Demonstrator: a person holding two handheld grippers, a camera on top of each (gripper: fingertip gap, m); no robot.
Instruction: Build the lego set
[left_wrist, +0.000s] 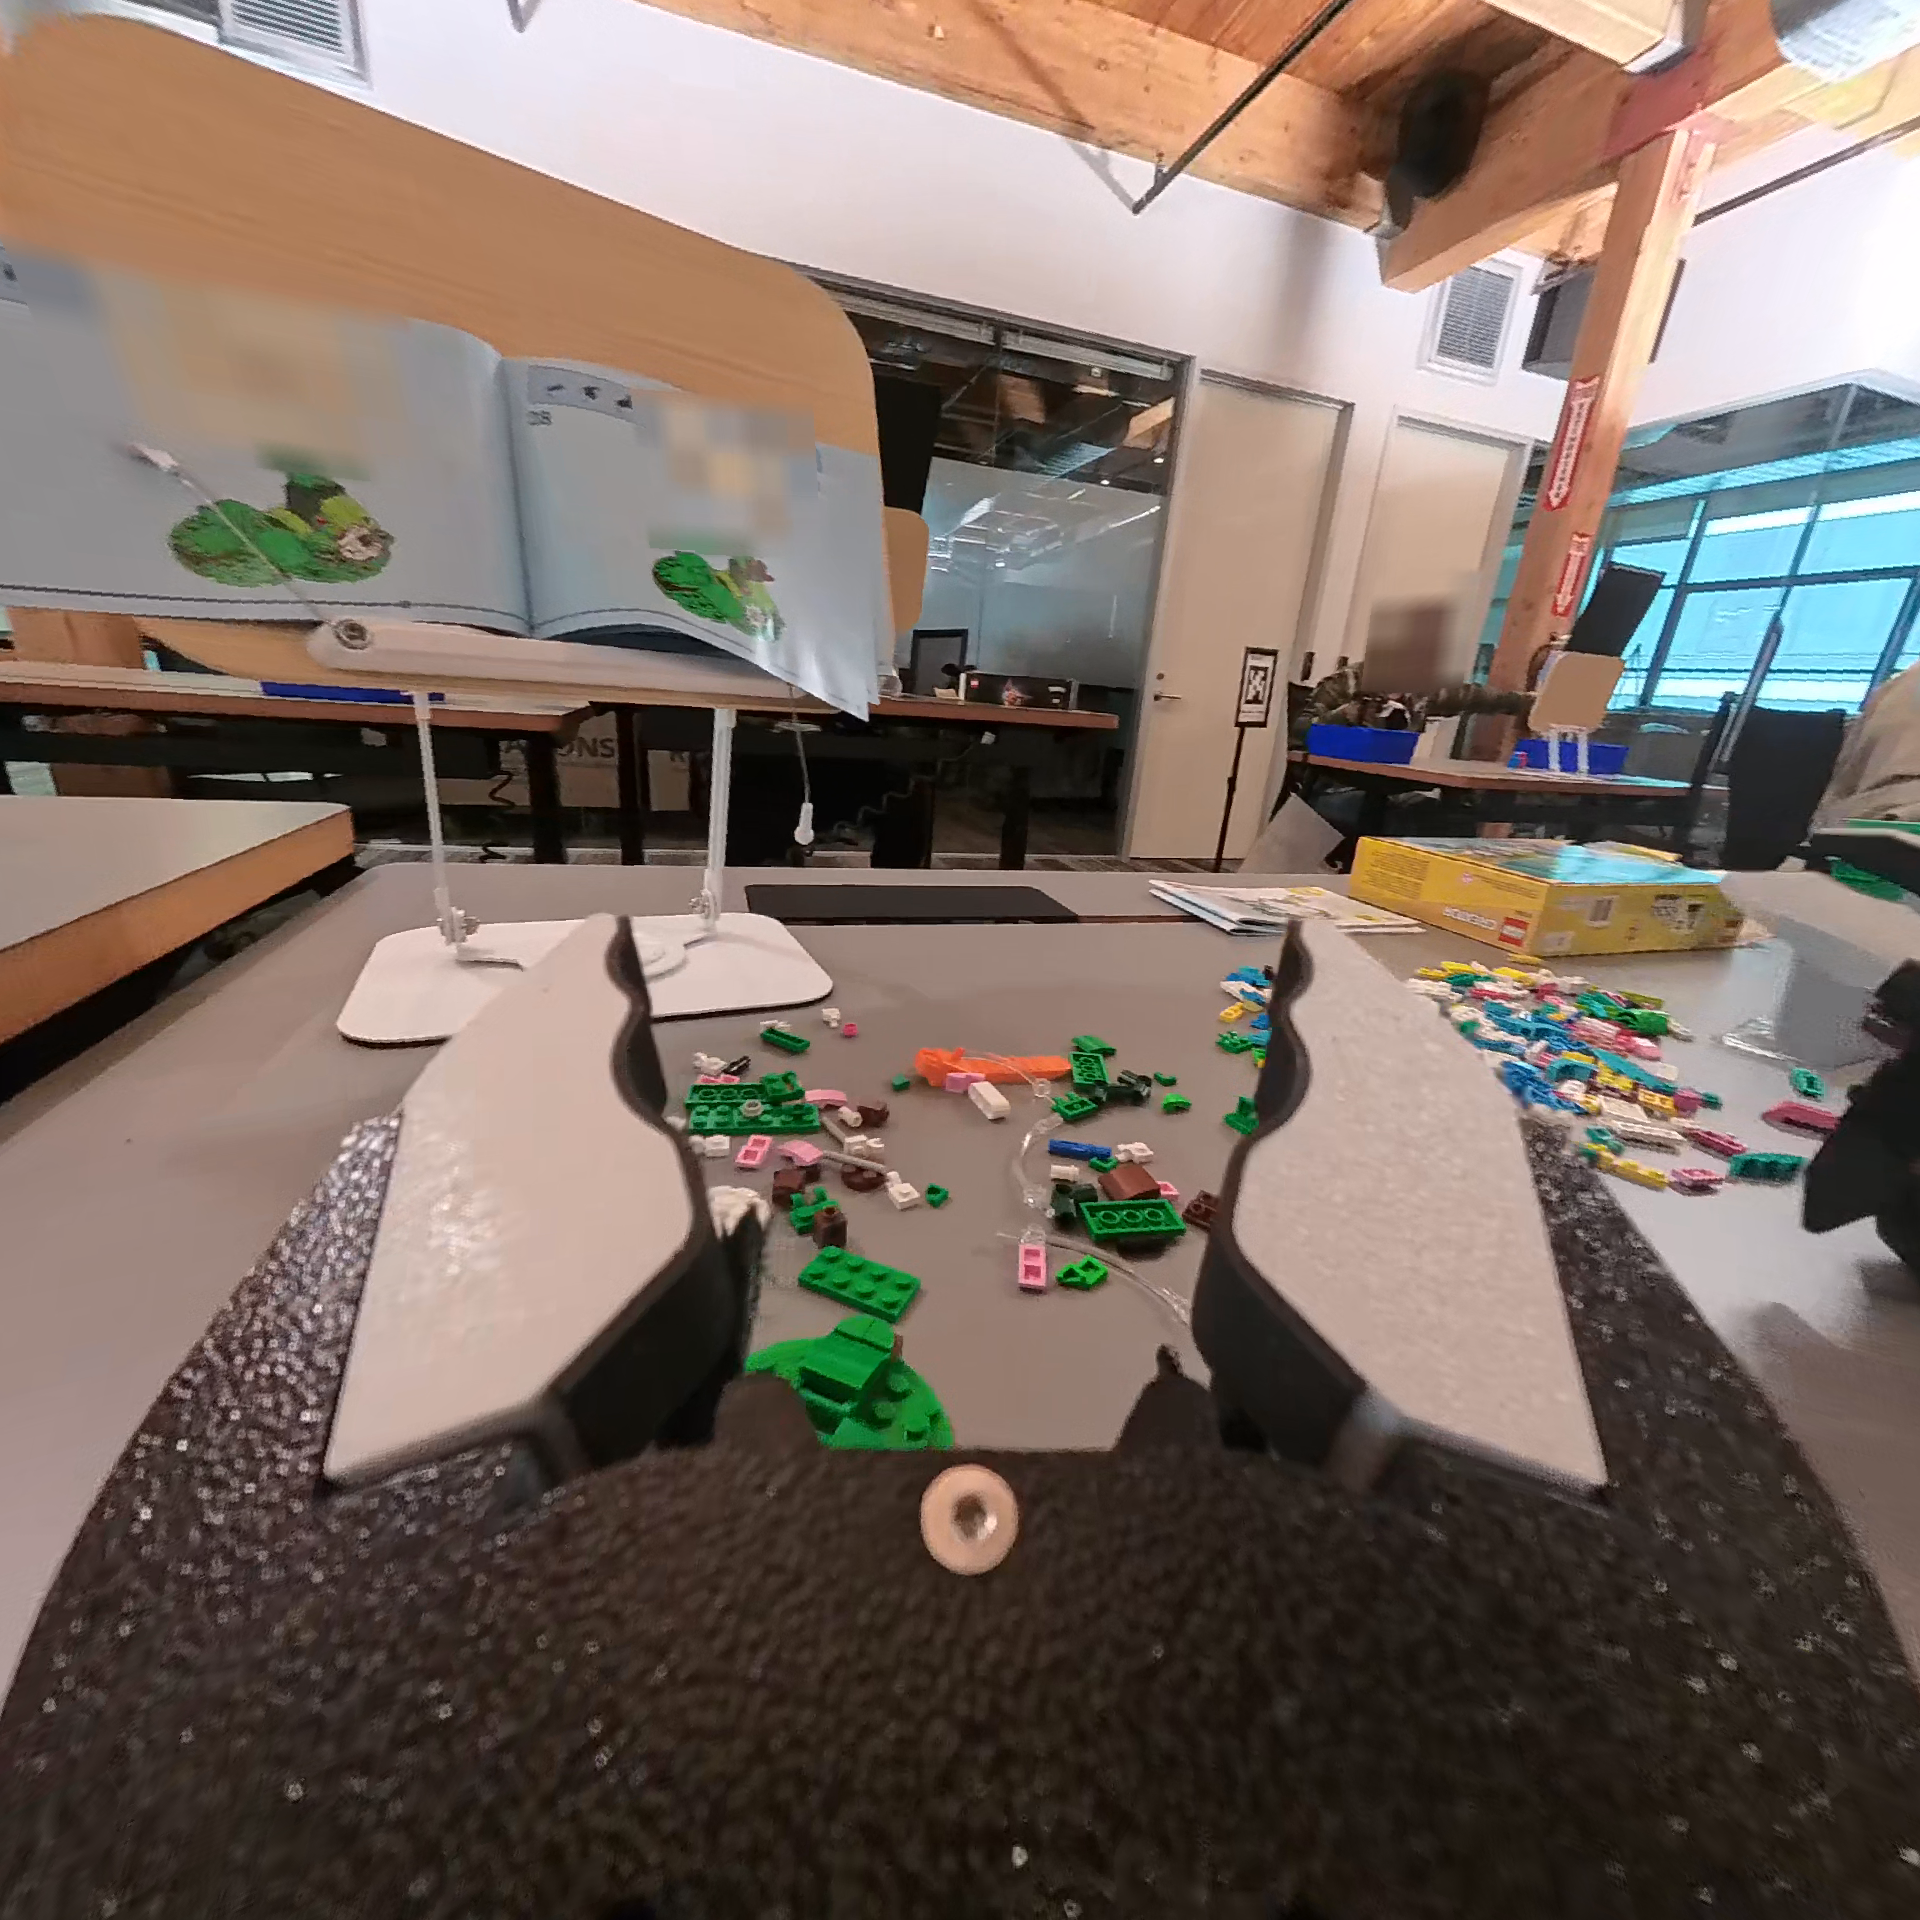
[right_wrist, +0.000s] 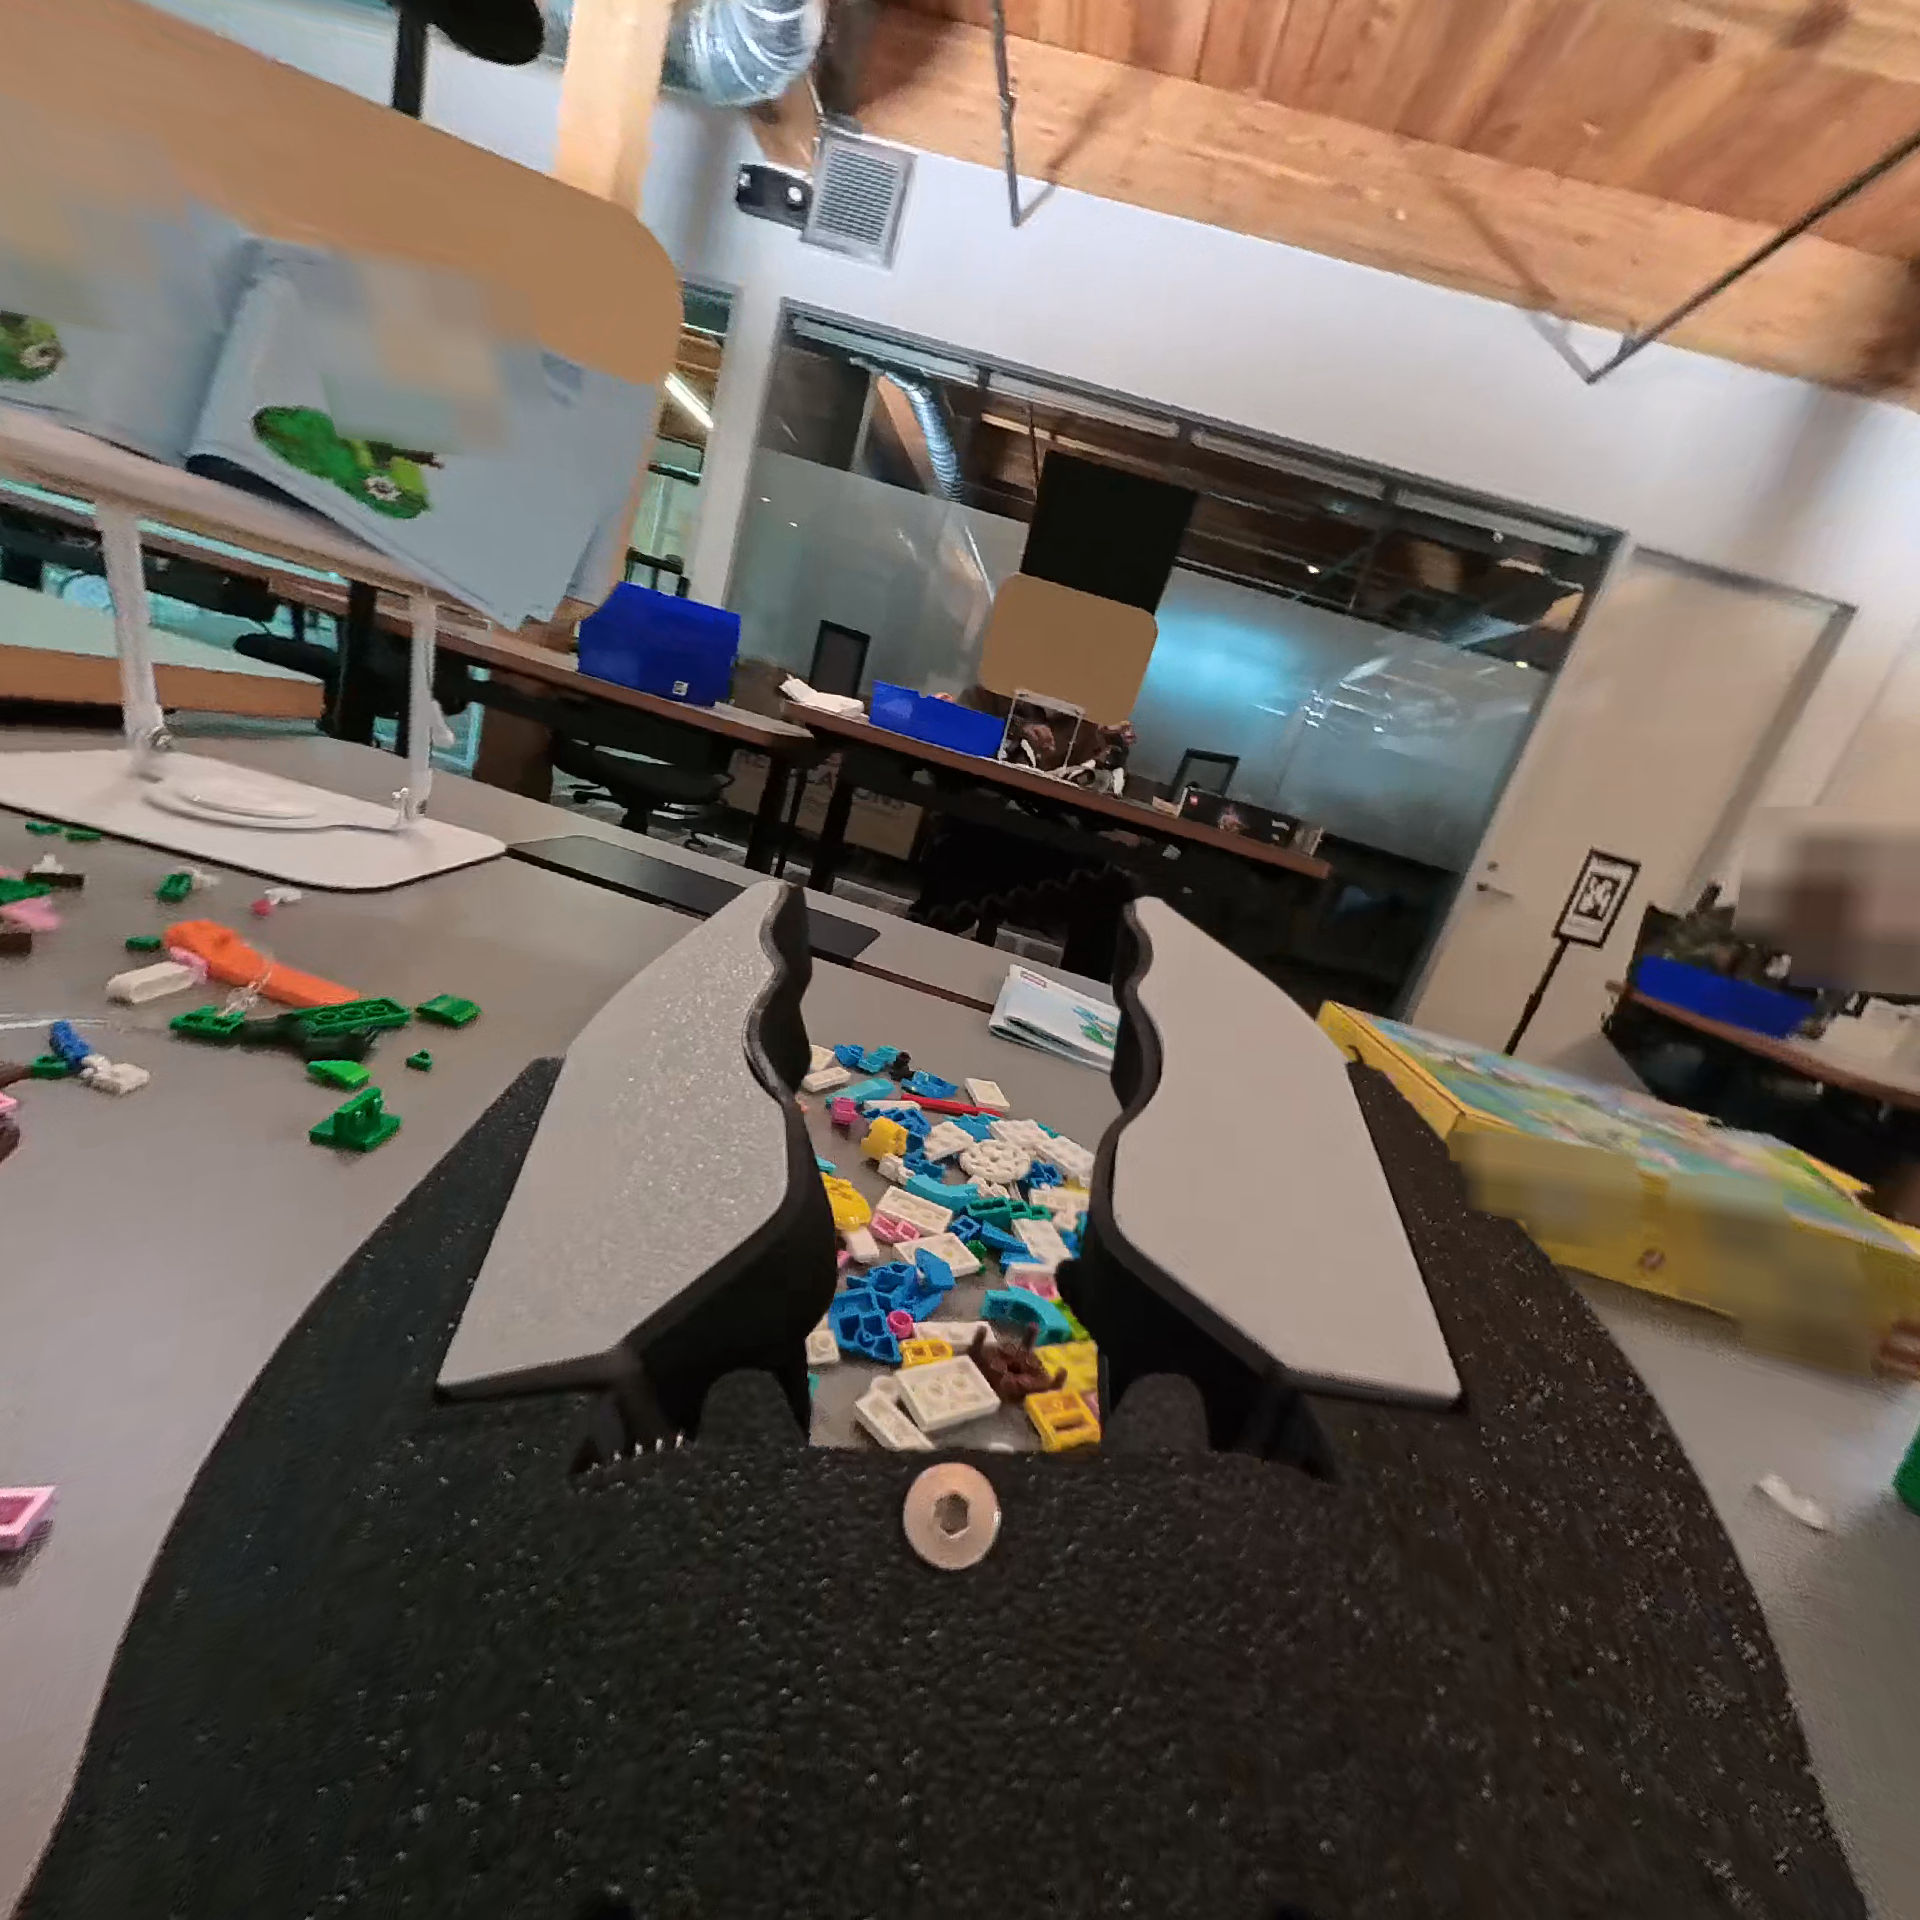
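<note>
The yellow box (left_wrist: 1538, 909) carries a printed brand mark and lettering along its side, upside down in the left wrist view. The open instruction booklet (left_wrist: 582, 499) shows a small page number at a page corner. Two red signs (left_wrist: 1574, 442) with vertical lettering hang on the wooden post (left_wrist: 1621, 312). A black-and-white coded marker sign (left_wrist: 1258, 686) stands near the door. The cardboard (left_wrist: 582, 764) under the far tables seems to bear large lettering, mostly hidden.

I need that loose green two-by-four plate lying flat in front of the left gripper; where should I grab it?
Grip the green plate across its two long edges, coming from above with the left gripper: it lies flat, studs up, clear of neighbouring pieces.
</note>
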